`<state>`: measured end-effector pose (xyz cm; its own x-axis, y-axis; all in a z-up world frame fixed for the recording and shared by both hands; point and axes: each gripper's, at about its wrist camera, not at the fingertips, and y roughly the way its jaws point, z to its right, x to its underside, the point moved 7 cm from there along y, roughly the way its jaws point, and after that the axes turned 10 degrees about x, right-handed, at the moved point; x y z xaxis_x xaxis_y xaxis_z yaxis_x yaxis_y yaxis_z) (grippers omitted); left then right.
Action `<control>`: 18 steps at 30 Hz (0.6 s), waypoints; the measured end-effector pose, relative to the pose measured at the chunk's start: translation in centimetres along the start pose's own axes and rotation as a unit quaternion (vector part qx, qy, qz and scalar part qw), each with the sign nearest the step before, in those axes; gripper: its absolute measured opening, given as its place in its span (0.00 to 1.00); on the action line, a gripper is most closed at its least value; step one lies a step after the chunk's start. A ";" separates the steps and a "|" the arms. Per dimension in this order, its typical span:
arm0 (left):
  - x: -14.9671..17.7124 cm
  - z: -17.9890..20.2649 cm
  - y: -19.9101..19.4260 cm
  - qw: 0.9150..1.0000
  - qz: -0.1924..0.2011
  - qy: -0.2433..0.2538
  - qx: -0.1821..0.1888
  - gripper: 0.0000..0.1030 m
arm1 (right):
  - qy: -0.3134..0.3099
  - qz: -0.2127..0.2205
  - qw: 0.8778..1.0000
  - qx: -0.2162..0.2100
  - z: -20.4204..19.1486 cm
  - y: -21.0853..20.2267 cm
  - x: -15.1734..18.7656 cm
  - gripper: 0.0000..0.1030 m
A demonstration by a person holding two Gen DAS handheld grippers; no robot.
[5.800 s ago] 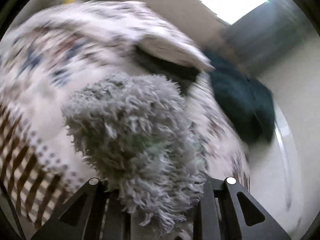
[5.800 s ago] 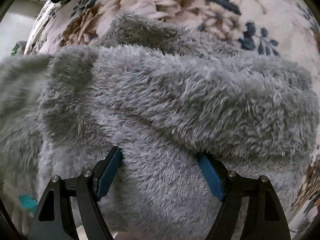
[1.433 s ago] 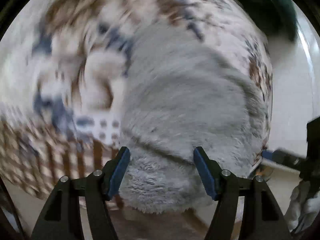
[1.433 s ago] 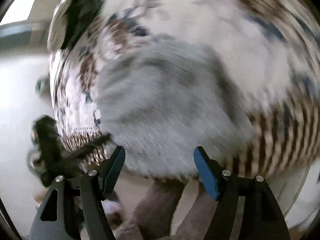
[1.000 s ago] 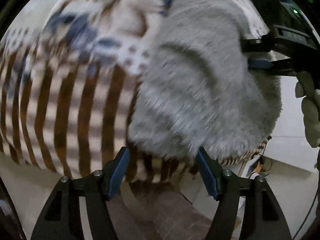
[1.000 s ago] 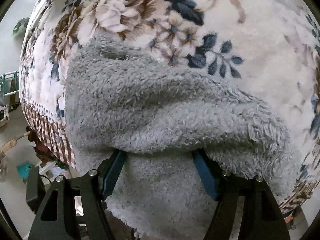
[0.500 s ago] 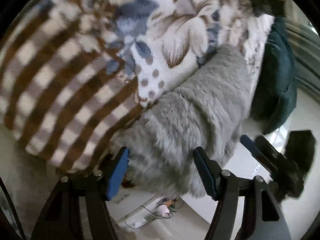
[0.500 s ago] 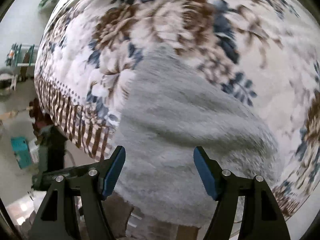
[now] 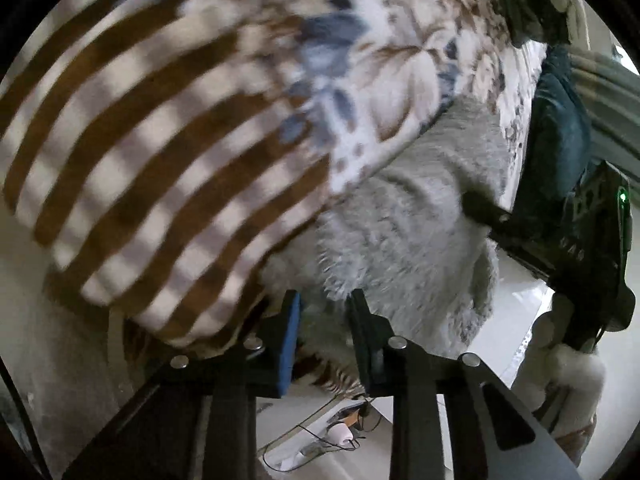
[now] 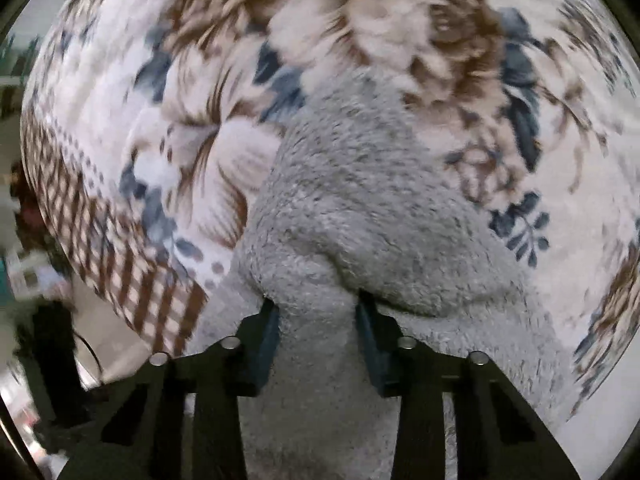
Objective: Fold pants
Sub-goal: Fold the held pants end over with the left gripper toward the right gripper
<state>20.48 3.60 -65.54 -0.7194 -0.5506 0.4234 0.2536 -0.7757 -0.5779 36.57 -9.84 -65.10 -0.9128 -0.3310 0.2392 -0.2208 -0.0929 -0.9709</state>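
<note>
The grey fluffy pants (image 9: 412,232) lie folded on a floral bedspread (image 9: 380,64), at its brown-striped border near the bed's edge. My left gripper (image 9: 325,314) is closing its jaws on the pants' near edge, and fluffy fabric fills the narrow gap between the blue pads. In the right wrist view the pants (image 10: 360,200) bunch up into a ridge. My right gripper (image 10: 318,314) is closing on that ridge, pads pressed into the pile. The left wrist view shows the right gripper (image 9: 484,210) at the pants' far side, held by a hand in a white fuzzy sleeve (image 9: 576,364).
A dark teal cushion (image 9: 560,120) lies beyond the pants at the bed's far side. Below the bed edge is pale floor with cables and small items (image 9: 332,436). Dark blurred objects (image 10: 44,360) stand on the floor left of the bed.
Both pairs of jaws have narrowed from wide apart to pinching the pants' fabric. The left gripper has rolled and dropped closer to the bed edge; the right has moved in over the pants.
</note>
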 end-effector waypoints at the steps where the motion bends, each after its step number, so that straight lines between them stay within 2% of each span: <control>1: 0.5 -1.0 0.1 1.000 -0.004 -0.006 -0.011 0.13 | 0.006 0.002 1.000 -0.002 0.3 -0.1 0.1 0.31; 3: 2.7 -3.3 0.7 0.999 -0.019 -0.024 -0.027 0.11 | 0.021 0.017 1.000 0.002 1.5 -0.8 0.0 0.30; 5: 3.8 -5.1 1.0 0.998 -0.030 -0.055 -0.023 0.11 | 0.037 0.002 0.999 -0.027 2.2 -0.7 0.2 0.31; 6: 3.9 -5.1 0.7 0.998 -0.027 -0.061 -0.008 0.11 | 0.042 -0.003 0.998 -0.040 2.5 -0.8 0.3 0.32; 7: 3.8 -4.6 0.3 0.998 -0.020 -0.057 0.002 0.13 | 0.041 -0.005 0.998 -0.051 2.6 -0.9 0.4 0.43; 8: 3.5 -3.9 -0.1 0.999 -0.012 -0.046 -0.003 0.19 | 0.039 -0.015 0.997 -0.071 2.4 -0.8 0.4 0.55; 9: 3.0 -2.6 -0.6 0.999 -0.007 -0.027 -0.018 0.25 | 0.041 -0.026 0.995 -0.092 2.6 -1.1 0.4 0.60; 10: 2.6 -1.4 -1.0 1.000 -0.004 -0.009 -0.025 0.40 | 0.049 -0.034 0.991 -0.118 2.8 -1.5 0.7 0.67; 11: 2.0 0.7 -1.5 0.999 0.001 0.028 -0.042 0.53 | 0.065 -0.030 0.986 -0.150 3.3 -2.5 1.3 0.69; 12: 1.5 2.1 -2.0 0.996 0.005 0.064 -0.061 0.57 | 0.076 -0.021 0.984 -0.162 4.1 -3.4 1.8 0.69; 13: 1.1 3.7 -2.2 0.991 0.008 0.104 -0.083 0.64 | 0.088 -0.010 0.982 -0.169 5.0 -4.5 2.4 0.69; 14: 0.8 6.1 -2.2 0.980 0.011 0.159 -0.116 0.71 | 0.110 0.005 0.979 -0.171 6.1 -5.5 3.9 0.72; 15: 0.6 7.5 -2.0 0.973 0.013 0.190 -0.131 0.76 | 0.124 0.011 0.978 -0.169 7.1 -5.9 4.8 0.74; 16: 0.4 8.7 -1.8 0.964 0.015 0.219 -0.150 0.85 | 0.148 0.017 0.976 -0.161 8.8 -6.3 6.3 0.74; 18: -0.3 11.2 -0.5 0.944 0.022 0.270 -0.188 0.88 | 0.202 0.017 0.971 -0.126 12.4 -5.8 10.3 0.74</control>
<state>27.82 0.71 -57.49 -0.9642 -0.2630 0.0345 0.1164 -0.5364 -0.8359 32.74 -24.31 -56.82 -0.9700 0.0712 0.2324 -0.2188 0.1607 -0.9625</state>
